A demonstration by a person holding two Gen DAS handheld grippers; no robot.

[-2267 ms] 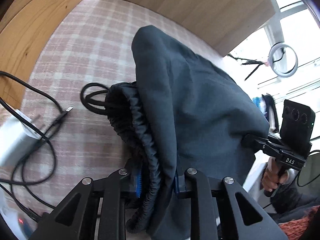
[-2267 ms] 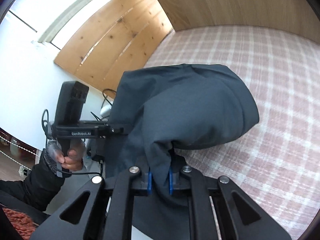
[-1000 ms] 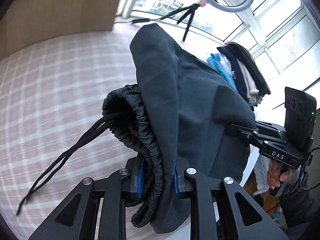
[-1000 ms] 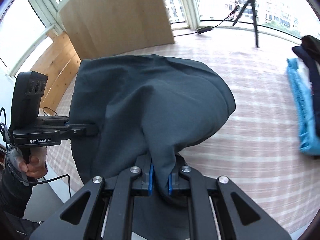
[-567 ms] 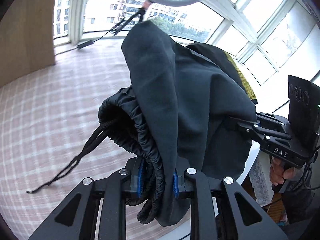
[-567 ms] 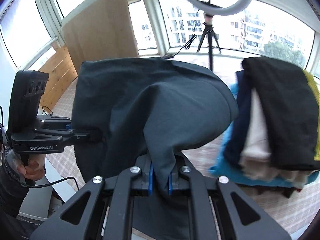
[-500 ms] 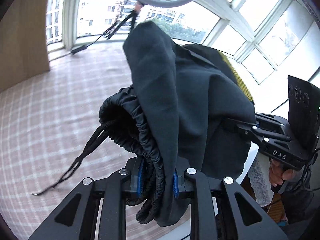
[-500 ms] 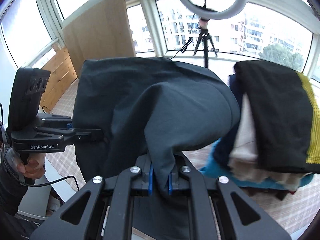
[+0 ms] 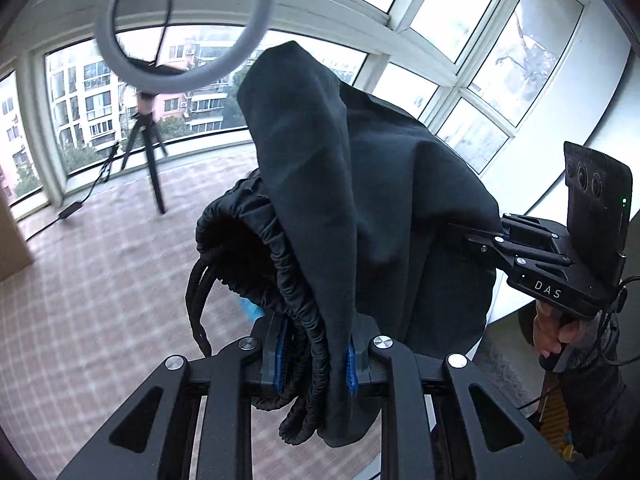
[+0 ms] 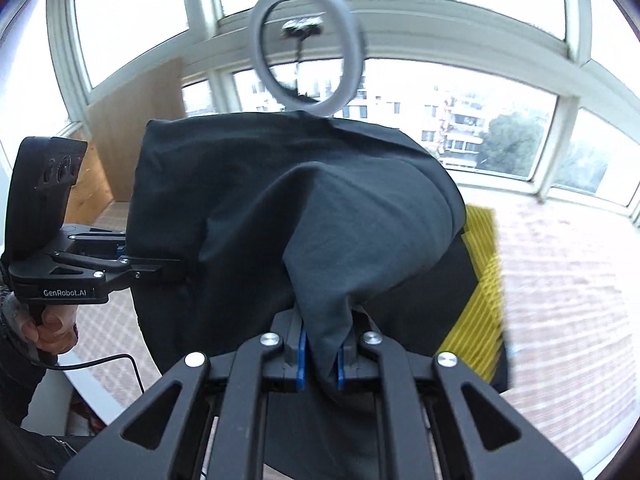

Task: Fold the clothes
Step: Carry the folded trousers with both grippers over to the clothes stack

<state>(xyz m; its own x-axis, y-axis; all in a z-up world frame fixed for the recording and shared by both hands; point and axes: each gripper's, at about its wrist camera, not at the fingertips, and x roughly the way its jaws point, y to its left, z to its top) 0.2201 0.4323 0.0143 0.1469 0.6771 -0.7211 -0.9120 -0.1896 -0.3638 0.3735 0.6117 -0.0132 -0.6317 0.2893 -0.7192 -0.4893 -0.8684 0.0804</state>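
A folded pair of dark grey shorts (image 9: 360,200) hangs in the air between my two grippers; it also fills the right wrist view (image 10: 304,216). My left gripper (image 9: 314,356) is shut on the elastic waistband and its black drawstring (image 9: 196,304). My right gripper (image 10: 320,354) is shut on the other edge of the shorts. The right gripper also shows in the left wrist view (image 9: 472,236), and the left gripper in the right wrist view (image 10: 172,270). A stack of folded clothes with a black and yellow piece on top (image 10: 482,280) lies just behind the shorts.
The pink checked tablecloth (image 9: 80,300) lies below, also in the right wrist view (image 10: 568,300). A ring light on a tripod (image 9: 180,28) stands at the far side by the windows. A wooden panel (image 10: 136,140) stands at the left.
Both grippers have swung the held shorts round from the wooden-panel side towards the windows and lifted them. The stack of folded clothes has come close, now right behind the shorts.
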